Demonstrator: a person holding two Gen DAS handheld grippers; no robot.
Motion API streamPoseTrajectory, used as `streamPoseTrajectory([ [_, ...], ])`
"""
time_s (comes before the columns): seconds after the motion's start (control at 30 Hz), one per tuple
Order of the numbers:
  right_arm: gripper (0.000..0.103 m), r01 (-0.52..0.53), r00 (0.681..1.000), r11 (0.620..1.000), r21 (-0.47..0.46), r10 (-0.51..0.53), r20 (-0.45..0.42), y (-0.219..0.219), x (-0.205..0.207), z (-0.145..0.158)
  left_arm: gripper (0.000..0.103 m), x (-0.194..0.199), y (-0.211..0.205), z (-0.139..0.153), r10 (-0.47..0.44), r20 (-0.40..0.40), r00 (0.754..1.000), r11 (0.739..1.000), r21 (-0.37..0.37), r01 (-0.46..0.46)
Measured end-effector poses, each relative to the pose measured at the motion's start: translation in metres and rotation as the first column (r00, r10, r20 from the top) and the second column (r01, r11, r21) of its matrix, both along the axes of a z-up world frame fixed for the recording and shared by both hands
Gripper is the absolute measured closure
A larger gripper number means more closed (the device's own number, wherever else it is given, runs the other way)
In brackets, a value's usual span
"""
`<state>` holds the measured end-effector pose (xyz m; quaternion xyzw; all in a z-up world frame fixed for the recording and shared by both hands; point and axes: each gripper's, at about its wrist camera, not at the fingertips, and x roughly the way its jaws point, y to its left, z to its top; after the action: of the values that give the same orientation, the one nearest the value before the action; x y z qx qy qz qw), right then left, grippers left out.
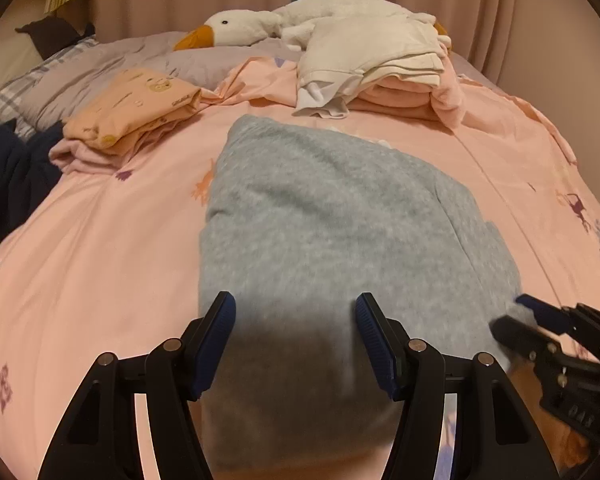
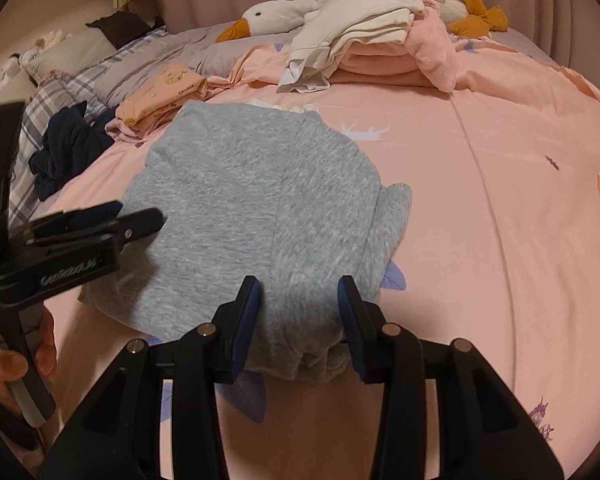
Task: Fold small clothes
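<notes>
On the pink bedspread (image 1: pixel 100 264), folded grey garment (image 1: pixel 332 216) lengthwise away from both wide-open, empty jaws.

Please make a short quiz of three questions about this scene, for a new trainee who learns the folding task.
1. True or false: the left gripper is shut on the grey garment.
2. Which item lies directly on top of the folded pink clothes at the far side of the bed?
A. the navy garment
B. the folded cream garment
C. the peach printed garment
3. Fill in: behind the folded stack lies a white plush ____ with an orange beak.

Key:
1. False; its jaws stand open over the garment.
2. B
3. goose
</notes>
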<state>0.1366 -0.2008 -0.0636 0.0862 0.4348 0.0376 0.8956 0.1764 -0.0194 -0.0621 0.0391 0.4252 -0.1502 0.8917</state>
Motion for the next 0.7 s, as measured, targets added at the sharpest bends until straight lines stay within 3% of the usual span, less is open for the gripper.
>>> streamPoseTrajectory([
  [0.23, 0.061, 0.01, 1.0, 1.0, 0.029, -0.009, -0.015, 0.0, -0.013, 0.0, 0.042, -0.025, 0.004, -0.005, 0.016, 0.004, 1.0, 0.999, 0.038, -0.016],
  [0.43, 0.062, 0.022, 1.0, 0.999, 0.029, -0.021, -0.021, 0.001, -0.024, 0.004, 0.042, -0.043, 0.01, -0.01, 0.025, -0.046, 0.999, 0.999, 0.024, -0.024],
  [0.63, 0.062, 0.023, 1.0, 0.999, 0.023, -0.023, 0.021, 0.002, -0.056, 0.026, 0.042, -0.076, 0.012, 0.015, 0.029, -0.016, 0.999, 0.999, 0.023, -0.029],
  [0.7, 0.053, 0.027, 0.999, 1.0, 0.014, -0.027, 0.04, 0.002, -0.067, 0.036, 0.04, -0.089, 0.013, 0.029, 0.033, 0.002, 0.999, 0.999, 0.025, -0.033],
])
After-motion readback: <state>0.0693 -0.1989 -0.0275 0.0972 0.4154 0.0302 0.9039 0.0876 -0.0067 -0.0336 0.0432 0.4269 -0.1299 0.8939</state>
